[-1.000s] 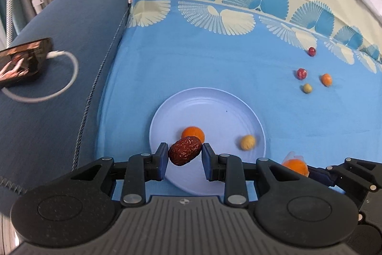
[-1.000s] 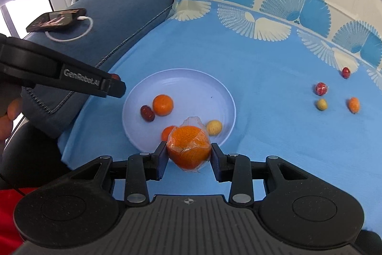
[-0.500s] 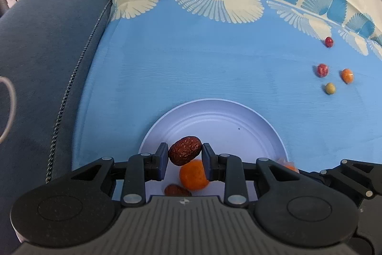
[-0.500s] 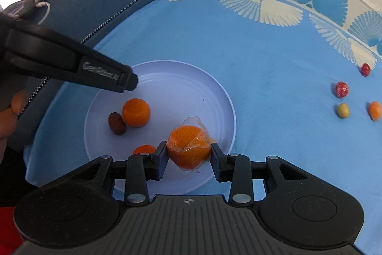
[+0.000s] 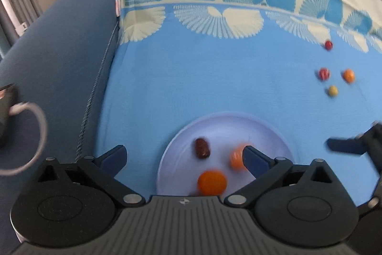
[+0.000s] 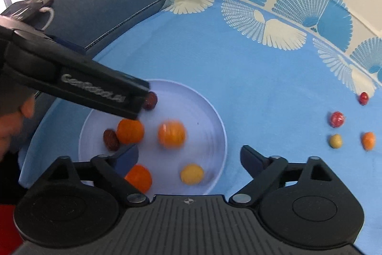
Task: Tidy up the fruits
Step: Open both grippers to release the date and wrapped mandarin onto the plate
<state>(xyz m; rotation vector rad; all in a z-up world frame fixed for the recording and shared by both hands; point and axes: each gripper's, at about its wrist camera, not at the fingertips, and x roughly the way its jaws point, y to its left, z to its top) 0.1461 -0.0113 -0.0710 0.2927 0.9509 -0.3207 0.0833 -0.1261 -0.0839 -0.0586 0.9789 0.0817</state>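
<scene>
A pale blue plate (image 6: pixel 216 116) on the blue cloth holds three oranges, a yellow fruit (image 6: pixel 192 174) and two dark red dates. My left gripper (image 5: pixel 183 157) hangs over the plate's left part, its jaws opening with nothing pressed between them. A date (image 5: pixel 202 148) lies on the plate below it. My right gripper (image 6: pixel 191 158) hovers at the plate's near edge, jaws also opening. A blurred orange (image 6: pixel 171 133) sits on the plate ahead of it. One finger (image 6: pixel 83 85) of the left gripper crosses the right wrist view above the plate, beside the second date (image 6: pixel 150 99).
Several small loose fruits lie on the cloth at the right: a red one (image 6: pixel 363 98), a wrapped red one (image 6: pixel 337 119), a yellow one (image 6: pixel 335 140) and an orange one (image 6: pixel 368 140). A phone (image 6: pixel 28 7) with a white cable rests on the blue sofa arm (image 5: pixel 59 63). A hand (image 6: pixel 14 118) is at the left.
Both grippers went from shut to open. The date left the left gripper and the wrapped orange left the right one; both now lie on the plate. Both grippers sank toward the plate.
</scene>
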